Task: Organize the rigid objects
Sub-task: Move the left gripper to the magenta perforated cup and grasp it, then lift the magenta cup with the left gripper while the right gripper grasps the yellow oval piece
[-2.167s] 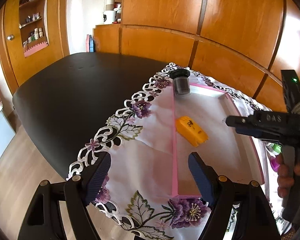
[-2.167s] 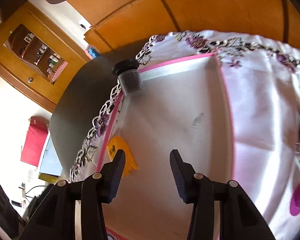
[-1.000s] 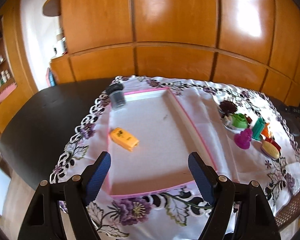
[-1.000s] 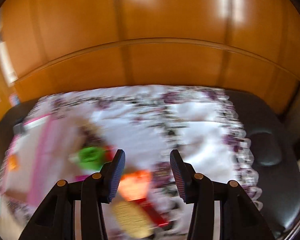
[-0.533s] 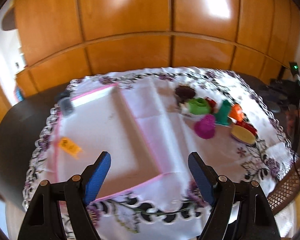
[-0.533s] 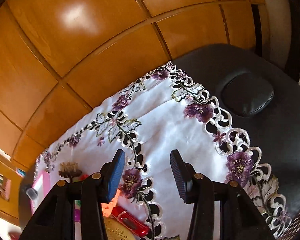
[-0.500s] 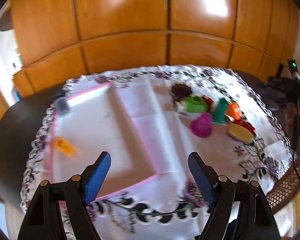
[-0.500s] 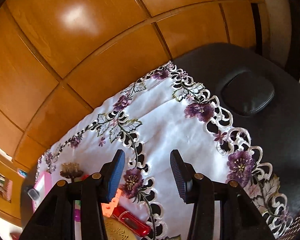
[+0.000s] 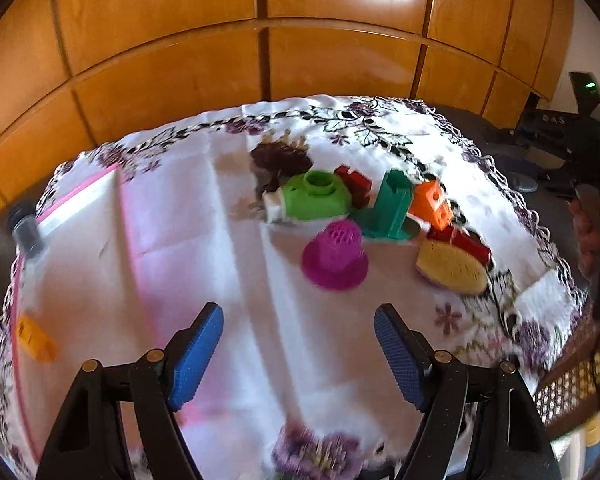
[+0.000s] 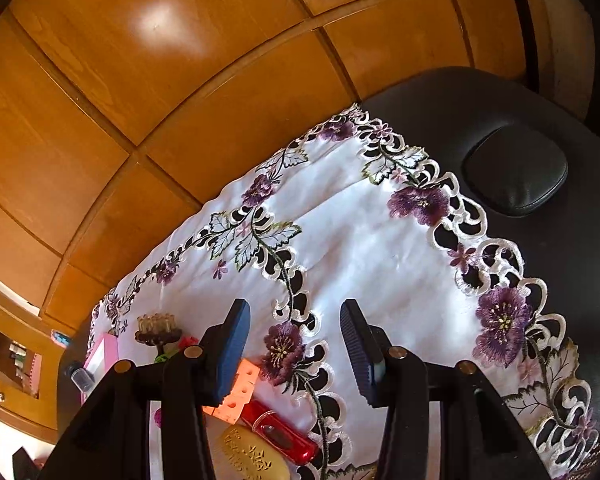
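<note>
The left gripper [image 9: 298, 354] is hanging over the toys [image 9: 334, 256] beside the tray [image 9: 76, 194], closing a little on nothing, the right gripper [image 10: 296, 344] is half open and empty, so next comes picking one toy.

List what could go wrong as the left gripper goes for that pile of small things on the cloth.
1. The magenta cup sits nearest the left gripper, whose empty jaws are closing; too narrow and they may knock it over.
2. The green piece, teal piece and orange block crowd together; grabbing one could shove the others.
3. The tablecloth may bunch up.
</note>
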{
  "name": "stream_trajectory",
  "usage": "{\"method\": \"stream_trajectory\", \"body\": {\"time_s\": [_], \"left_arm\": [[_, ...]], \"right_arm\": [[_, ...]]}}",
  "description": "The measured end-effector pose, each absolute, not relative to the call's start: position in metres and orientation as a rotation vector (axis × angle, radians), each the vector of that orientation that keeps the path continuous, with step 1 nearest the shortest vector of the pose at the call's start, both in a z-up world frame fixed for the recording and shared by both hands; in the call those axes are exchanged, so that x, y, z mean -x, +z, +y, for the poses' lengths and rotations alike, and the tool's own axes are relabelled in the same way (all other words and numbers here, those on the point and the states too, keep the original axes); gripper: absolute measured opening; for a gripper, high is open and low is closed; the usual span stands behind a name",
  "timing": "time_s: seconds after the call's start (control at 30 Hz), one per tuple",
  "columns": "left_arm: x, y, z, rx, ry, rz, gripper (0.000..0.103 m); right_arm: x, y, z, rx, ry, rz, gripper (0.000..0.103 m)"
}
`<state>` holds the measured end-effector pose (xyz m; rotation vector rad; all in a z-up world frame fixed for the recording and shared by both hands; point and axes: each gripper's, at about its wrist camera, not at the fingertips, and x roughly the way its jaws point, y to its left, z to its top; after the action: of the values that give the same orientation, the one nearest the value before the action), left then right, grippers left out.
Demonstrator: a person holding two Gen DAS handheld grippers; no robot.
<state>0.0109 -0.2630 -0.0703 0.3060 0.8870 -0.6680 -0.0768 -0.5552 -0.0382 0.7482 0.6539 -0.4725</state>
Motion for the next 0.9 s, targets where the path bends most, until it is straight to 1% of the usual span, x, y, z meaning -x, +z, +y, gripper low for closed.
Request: {"method": "stream_trajectory", "body": {"time_s": [0.33,0.37,0.4,0.43,0.47,0.67,0.9], "left_arm": [[-0.048,-0.086,-0.322,-0.326,-0.684,0.905,0.078],[-0.051,-0.089,-0.326,-0.328,-0.687,0.909,0.070],[-0.055,-0.094,-0.331,-0.331,-0.698,0.922,0.048],[-0.058,-0.100,-0.335,-0.343,-0.711,0.943,0.033],[-0.060,-0.104,-0.337,-0.349,-0.716,0.960,0.031],[-0.049,-0.105,-0.319,-0.312,-0.734,0.948,0.031],[-0.027,-0.101,-0.289,-0.272,-0.737,0.952,0.031]], "right_arm": [[0.072,-0.041,-0.554,-0.761,-0.437,0.675,0.047],[0.071,-0.041,-0.554,-0.760,-0.435,0.678,0.047],[0.070,-0.042,-0.553,-0.758,-0.432,0.680,0.047],[0.070,-0.042,-0.553,-0.758,-0.431,0.682,0.047],[0.069,-0.042,-0.553,-0.756,-0.428,0.686,0.047],[0.061,-0.044,-0.547,-0.731,-0.395,0.721,0.047],[0.038,-0.058,-0.527,-0.656,-0.318,0.866,0.047]]}}
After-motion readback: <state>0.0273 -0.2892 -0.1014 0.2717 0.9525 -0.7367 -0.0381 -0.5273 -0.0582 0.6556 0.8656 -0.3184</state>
